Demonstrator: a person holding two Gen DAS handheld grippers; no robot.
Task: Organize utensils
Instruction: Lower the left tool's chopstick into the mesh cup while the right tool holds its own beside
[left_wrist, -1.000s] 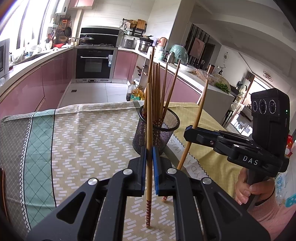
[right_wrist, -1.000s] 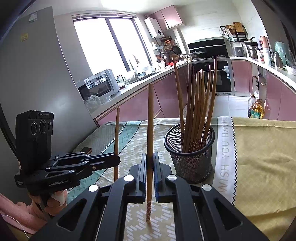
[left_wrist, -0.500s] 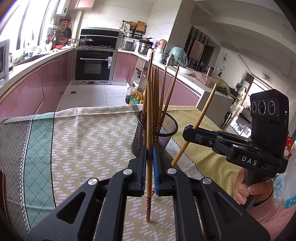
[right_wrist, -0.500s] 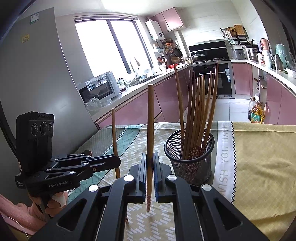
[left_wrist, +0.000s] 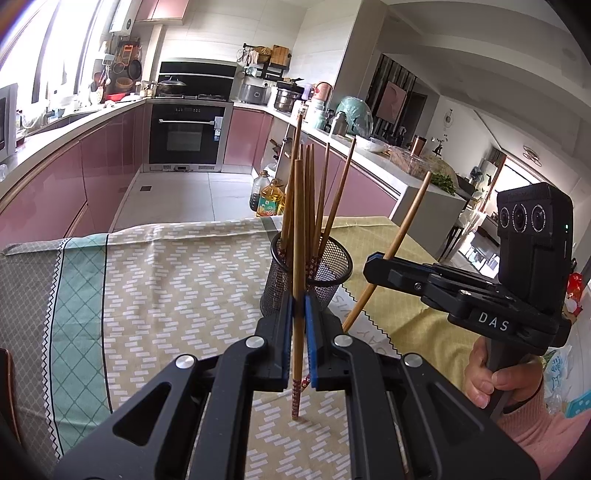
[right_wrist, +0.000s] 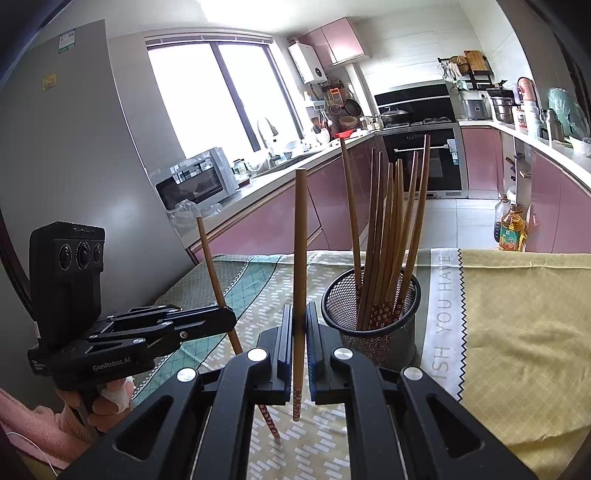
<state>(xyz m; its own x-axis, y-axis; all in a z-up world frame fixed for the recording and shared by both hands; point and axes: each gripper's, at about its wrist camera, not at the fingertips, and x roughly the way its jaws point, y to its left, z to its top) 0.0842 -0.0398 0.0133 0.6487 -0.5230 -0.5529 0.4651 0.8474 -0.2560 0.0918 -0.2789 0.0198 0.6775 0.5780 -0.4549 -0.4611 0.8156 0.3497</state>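
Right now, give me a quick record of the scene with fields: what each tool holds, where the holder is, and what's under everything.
left tool: shut on a chopstick, held upright, patterned end down
right tool: shut on a second chopstick, also patterned end down
holder: black mesh cup standing on the table, ahead of both tools
holder contents: a bundle of wooden chopsticks, leaning, patterned ends down
surface: patterned tablecloth
step left: both held chopsticks are outside the cup
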